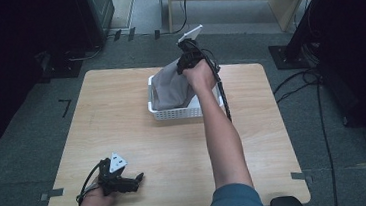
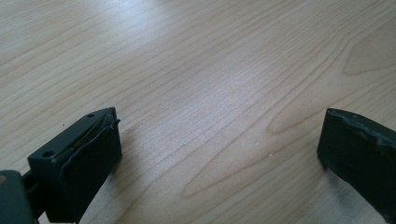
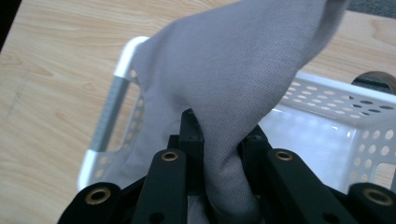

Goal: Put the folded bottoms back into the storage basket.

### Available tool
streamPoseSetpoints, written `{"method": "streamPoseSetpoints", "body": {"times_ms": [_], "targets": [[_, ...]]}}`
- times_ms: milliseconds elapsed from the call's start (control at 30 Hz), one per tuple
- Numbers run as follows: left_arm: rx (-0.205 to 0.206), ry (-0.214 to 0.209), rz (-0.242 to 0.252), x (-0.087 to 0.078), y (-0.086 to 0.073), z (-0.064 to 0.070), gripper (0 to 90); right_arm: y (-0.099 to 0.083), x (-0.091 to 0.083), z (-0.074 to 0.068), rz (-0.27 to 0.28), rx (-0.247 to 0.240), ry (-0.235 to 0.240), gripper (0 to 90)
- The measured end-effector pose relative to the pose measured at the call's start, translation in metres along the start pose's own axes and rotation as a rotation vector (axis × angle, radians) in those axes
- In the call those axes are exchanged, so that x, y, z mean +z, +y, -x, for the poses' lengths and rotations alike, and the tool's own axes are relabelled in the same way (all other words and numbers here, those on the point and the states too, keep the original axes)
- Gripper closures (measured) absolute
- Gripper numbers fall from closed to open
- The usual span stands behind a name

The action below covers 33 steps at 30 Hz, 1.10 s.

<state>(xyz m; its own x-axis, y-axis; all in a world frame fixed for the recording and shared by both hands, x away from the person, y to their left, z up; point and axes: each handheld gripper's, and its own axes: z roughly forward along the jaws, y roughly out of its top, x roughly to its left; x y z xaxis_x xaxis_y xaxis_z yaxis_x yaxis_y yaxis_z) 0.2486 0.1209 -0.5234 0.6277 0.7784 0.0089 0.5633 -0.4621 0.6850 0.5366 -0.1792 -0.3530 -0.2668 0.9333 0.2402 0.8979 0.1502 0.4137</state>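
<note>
The right gripper (image 1: 187,57) pinches a grey cloth (image 1: 172,86) tight, lifting it over the white basket (image 1: 182,113) at 12 o'clock. The cloth's bottom sits inside. The left gripper (image 1: 127,180) rests wide open and empty at 7 o'clock.

A pale wooden bench (image 1: 122,118) with rounded corners stands on grey carpet. Toward its far edge sits a white perforated basket (image 1: 182,112). The right gripper (image 1: 187,60), raised above the basket's far side on an outstretched forearm, holds a grey cloth (image 1: 169,86) whose lower part hangs down into the basket. The left gripper (image 1: 138,178) rests on the bench near the near-left corner, held in a hand (image 1: 95,198), well apart from the basket. Black cables (image 1: 316,96) trail over the floor at the right.
</note>
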Motion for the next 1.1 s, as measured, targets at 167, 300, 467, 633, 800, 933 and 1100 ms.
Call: {"method": "streamPoseSetpoints", "body": {"times_ms": [167,300,467,633,800,933,1100], "targets": [[0.000,0.000,0.000,0.000,0.000,0.000,0.0,-0.017,0.015,0.023,0.023,0.037,0.018,76.6],[-0.001,0.000,0.000,0.000,0.000,0.000,0.0,-0.032,0.025,0.043,0.032,0.068,0.026,76.4],[-0.005,0.000,0.002,0.000,0.000,0.000,0.0,-0.048,0.039,0.064,0.058,0.107,0.065,76.3],[-0.001,0.000,0.000,0.000,0.000,0.000,0.0,-0.059,0.053,0.071,0.077,0.128,0.089,76.2],[0.002,-0.001,-0.003,0.000,0.000,0.000,0.0,-0.063,0.062,0.074,0.087,0.123,0.094,75.6],[0.003,-0.001,-0.003,0.000,0.000,0.000,0.0,-0.068,0.068,0.079,0.076,0.157,0.097,75.4],[0.003,-0.001,-0.003,0.000,0.000,0.000,0.0,-0.075,0.074,0.083,0.061,0.177,0.101,74.2]]}}
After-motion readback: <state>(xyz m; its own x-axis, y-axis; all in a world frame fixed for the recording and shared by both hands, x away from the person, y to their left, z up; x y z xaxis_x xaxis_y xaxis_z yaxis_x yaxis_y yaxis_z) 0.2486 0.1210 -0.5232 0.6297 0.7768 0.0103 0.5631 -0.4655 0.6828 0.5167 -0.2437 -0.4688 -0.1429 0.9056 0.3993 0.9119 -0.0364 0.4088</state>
